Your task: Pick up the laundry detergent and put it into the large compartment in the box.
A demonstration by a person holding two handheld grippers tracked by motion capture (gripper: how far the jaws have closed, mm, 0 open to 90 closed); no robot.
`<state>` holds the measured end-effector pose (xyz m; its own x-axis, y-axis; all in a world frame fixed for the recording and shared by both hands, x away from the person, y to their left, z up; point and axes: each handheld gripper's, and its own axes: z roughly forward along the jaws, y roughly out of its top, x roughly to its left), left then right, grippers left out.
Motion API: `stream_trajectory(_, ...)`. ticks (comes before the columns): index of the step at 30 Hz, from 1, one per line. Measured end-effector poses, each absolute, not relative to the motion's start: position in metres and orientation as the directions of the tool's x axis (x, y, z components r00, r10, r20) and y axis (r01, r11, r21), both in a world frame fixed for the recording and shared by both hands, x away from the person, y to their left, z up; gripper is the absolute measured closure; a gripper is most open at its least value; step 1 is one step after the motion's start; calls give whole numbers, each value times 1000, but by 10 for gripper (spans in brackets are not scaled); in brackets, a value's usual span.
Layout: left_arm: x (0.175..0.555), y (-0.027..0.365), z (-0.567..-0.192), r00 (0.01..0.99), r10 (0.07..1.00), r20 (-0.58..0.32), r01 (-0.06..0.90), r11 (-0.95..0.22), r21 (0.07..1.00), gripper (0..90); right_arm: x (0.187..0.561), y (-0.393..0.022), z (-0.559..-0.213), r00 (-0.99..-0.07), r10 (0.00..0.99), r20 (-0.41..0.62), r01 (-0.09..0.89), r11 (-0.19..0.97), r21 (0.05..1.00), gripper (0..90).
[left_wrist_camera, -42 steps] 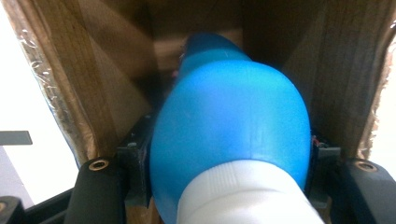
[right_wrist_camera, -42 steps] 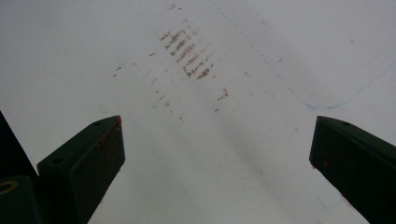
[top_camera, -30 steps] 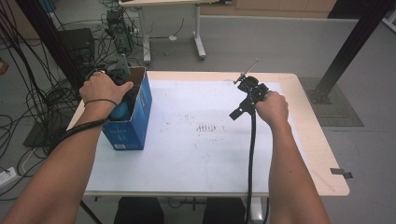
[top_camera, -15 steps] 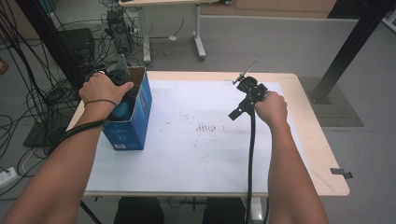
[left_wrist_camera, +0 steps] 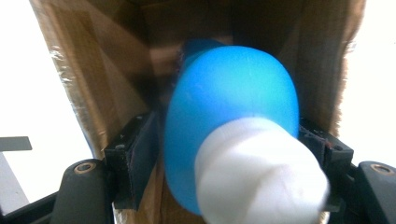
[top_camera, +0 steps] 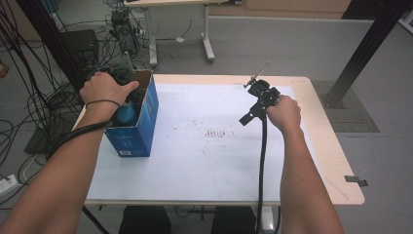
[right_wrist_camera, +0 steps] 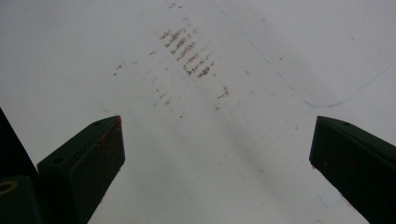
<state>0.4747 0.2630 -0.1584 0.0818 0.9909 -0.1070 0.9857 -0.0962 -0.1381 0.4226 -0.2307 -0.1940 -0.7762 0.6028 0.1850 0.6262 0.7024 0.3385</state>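
Left gripper (left_wrist_camera: 231,154): jaws have just been opening, pads now against both sides of the blue bottle (left_wrist_camera: 233,116)
Blue bottle: white cap toward the camera, inside the blue carton (top_camera: 141,122)
Right gripper (right_wrist_camera: 217,154): jaws wide apart, holding nothing, over the white tabletop (top_camera: 204,156)

Blue box (top_camera: 134,127) on white-covered table (top_camera: 195,165)

The bottle (left_wrist_camera: 231,116) was blue with a white cap; the box (top_camera: 146,124) blue outside, brown inside; the surface (top_camera: 204,161) white, brown-smudged.
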Motion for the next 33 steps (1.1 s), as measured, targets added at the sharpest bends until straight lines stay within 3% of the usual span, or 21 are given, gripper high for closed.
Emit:
stream_trajectory(18,470,259,-117,98,990,-98,990,-107,-89,301,421,-231,-191,-776,603,184,626,698,348,34)
stream_trajectory(31,457,257,-57,145,986,-81,989,-147,-20,251,419,-232,-189,-775,606,179,626,697,348,34)
stream_trajectory(33,456,255,-51,155,985,-79,987,-157,-23,211,420,-232,-189,-772,608,182,630,696,345,34)
